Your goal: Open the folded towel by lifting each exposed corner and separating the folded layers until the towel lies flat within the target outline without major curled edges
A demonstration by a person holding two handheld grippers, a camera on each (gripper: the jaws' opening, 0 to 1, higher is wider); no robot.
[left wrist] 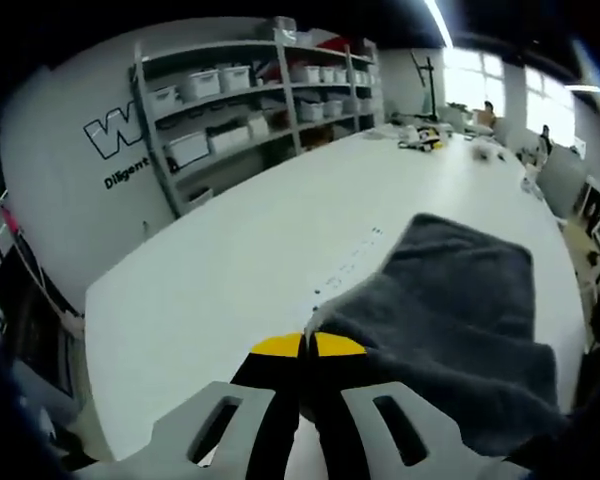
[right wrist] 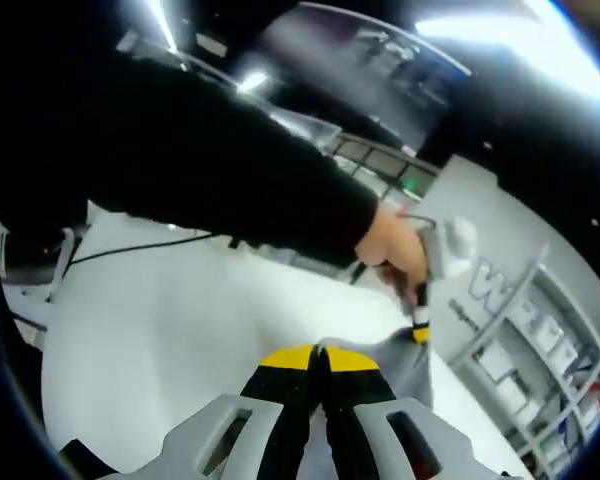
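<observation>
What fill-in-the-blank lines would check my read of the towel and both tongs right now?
1. The towel is dark ____ in colour.
2. The left tongs are ____ on the towel's edge.
3. The towel rests on a ____ table.
4. The right tongs have ____ tips.

Missing words: grey; shut; white; yellow

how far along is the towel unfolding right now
Early to midway. Done: both grippers have an edge of the grey towel; the left gripper and the right gripper each have their jaws closed on the cloth. In hand: the towel is lifted off the white table, hanging in folds between them. Left: spreading it out flat on the table and smoothing any curled edges; no outline can be made out.
</observation>
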